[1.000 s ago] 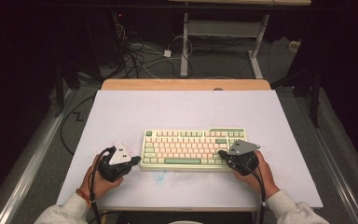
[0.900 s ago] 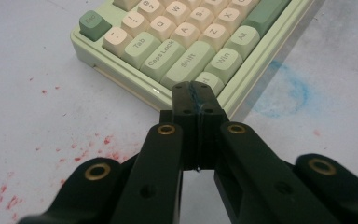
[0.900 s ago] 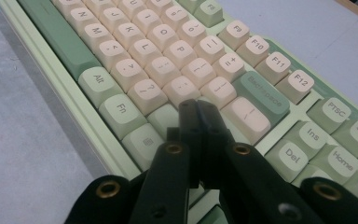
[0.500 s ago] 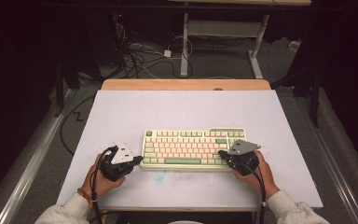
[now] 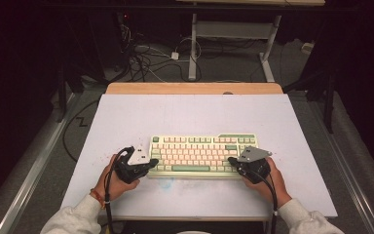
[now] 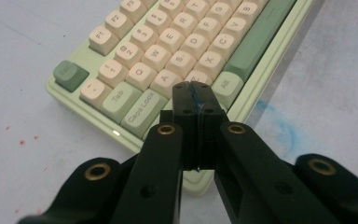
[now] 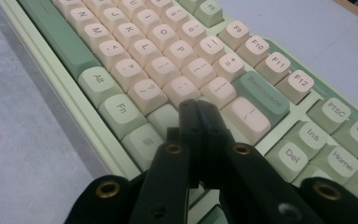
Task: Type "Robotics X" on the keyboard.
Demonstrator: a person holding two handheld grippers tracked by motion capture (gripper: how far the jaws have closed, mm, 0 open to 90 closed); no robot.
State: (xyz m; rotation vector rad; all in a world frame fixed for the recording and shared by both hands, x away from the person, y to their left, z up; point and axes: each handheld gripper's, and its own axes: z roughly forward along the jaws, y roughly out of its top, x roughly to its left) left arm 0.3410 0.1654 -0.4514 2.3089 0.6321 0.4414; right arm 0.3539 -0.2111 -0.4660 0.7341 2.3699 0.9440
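Fingers (image 6: pixel 186 100) pressed flat together on your left gripper (image 5: pixel 148 163), nothing held between them, tips sitting over the lower-left keys of the keyboard (image 5: pixel 202 155), right around Shift and Z as the left gripper view shows it. Your right gripper (image 5: pixel 234 161) matches: closed tight, empty, tips low over the bottom-right keys beside Fn in the right gripper view. The keyboard itself lies flat at lower centre of the high view, on the pale counter (image 5: pixel 141 117), between your two hands.

My read: you're poking keys with closed tips, one gripper at each end. To do that well, come straight down on the middle of a single cap, because those joined tips look about as broad as a key and a slanted press could catch its neighbour. Press lightly and lift clear before shifting sideways, so you don't drag across the row or nudge the board along the counter.

Around you: a blue smudge (image 6: pixel 275 126) on the counter just past the keyboard's front edge, some red specks (image 6: pixel 23 140) at the left of the left gripper view. Nothing on the counter blocks either hand. Cables (image 5: pixel 146 58) lie on the floor beyond the far edge, well apart.
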